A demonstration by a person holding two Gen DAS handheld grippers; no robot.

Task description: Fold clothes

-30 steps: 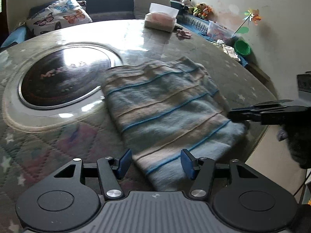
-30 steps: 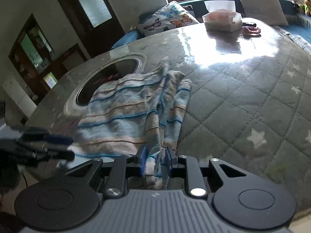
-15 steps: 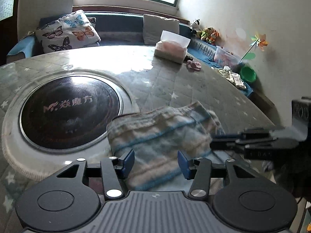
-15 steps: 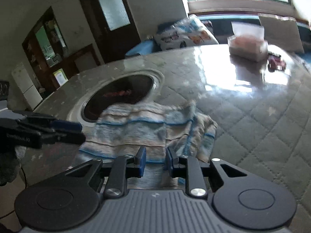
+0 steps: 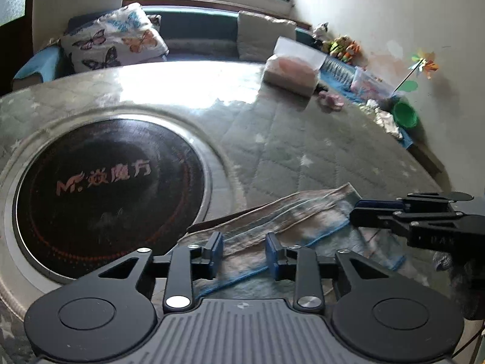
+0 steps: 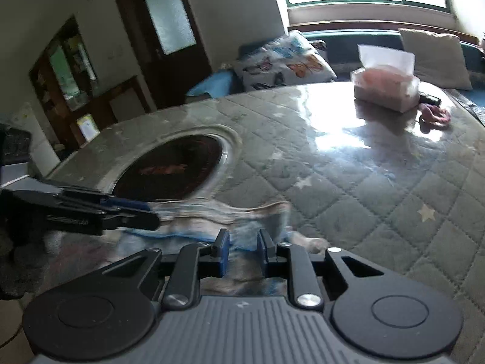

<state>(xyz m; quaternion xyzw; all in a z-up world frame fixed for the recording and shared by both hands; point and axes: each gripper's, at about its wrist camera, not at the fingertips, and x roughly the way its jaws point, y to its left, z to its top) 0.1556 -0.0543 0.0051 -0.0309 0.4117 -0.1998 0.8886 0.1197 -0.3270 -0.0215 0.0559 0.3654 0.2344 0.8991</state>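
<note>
Quilted round table (image 5: 303,157) with one dark inset disc (image 5: 112,194), one tissue box (image 5: 291,72), one striped garment (image 5: 291,221) at its near edge between my spread left claw (image 5: 244,253) and spread right claw (image 6: 242,250); door (image 6: 163,30) only in right view.

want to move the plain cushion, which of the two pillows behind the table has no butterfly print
The grey pillow propped on the sofa near the tissue box. The butterfly pillow, left of it in the left wrist view, is white with coloured butterflies.
</note>
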